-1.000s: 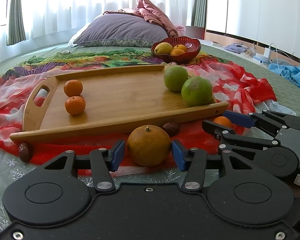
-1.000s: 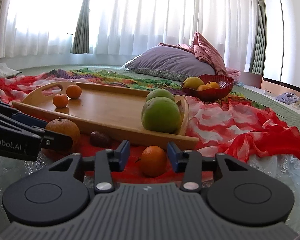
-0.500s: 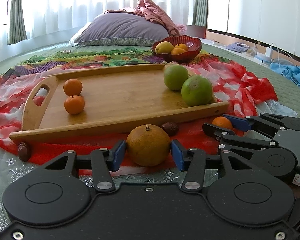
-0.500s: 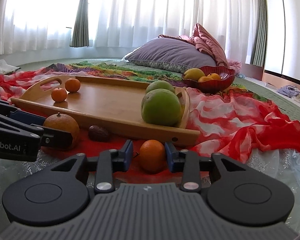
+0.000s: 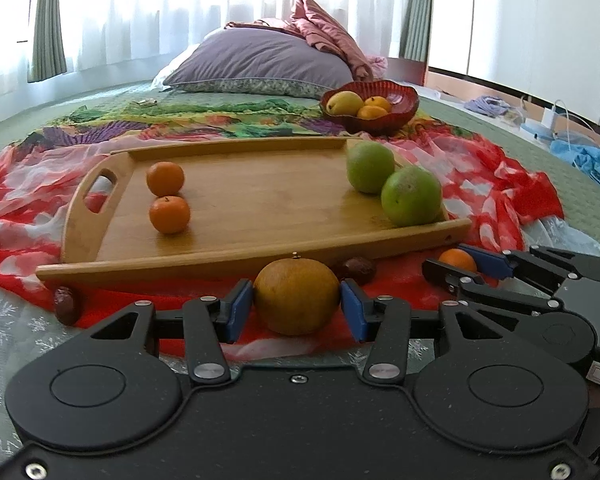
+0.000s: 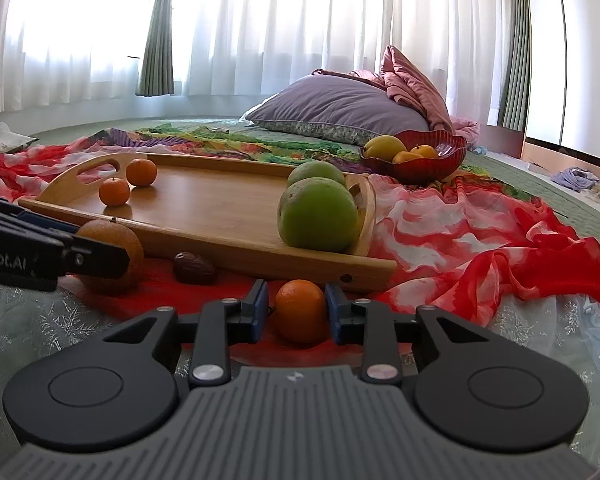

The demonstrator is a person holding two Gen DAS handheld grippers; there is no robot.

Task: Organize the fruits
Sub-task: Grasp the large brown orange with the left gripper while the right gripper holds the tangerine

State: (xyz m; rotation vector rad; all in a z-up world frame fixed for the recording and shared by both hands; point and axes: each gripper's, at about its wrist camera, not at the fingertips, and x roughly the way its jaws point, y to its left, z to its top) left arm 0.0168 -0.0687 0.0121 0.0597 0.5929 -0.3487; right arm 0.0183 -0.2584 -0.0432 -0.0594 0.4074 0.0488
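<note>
Tangerine (image 6: 300, 310) fills right view, barely shows left.

White sheer curtains (image 6: 300, 32) cover a wide window wall, glowing with daylight; grey-green drapes (image 6: 156, 28) hang between them; a green quilted bed cover (image 5: 500, 136) spreads across the bed; at its far edge lies a purple pillow (image 5: 260, 60) with a pink blanket (image 5: 324, 28) bunched on top; to the right stand white cupboard doors (image 5: 540, 20); blue cloth (image 5: 592, 160) lies crumpled at the right edge.
</note>
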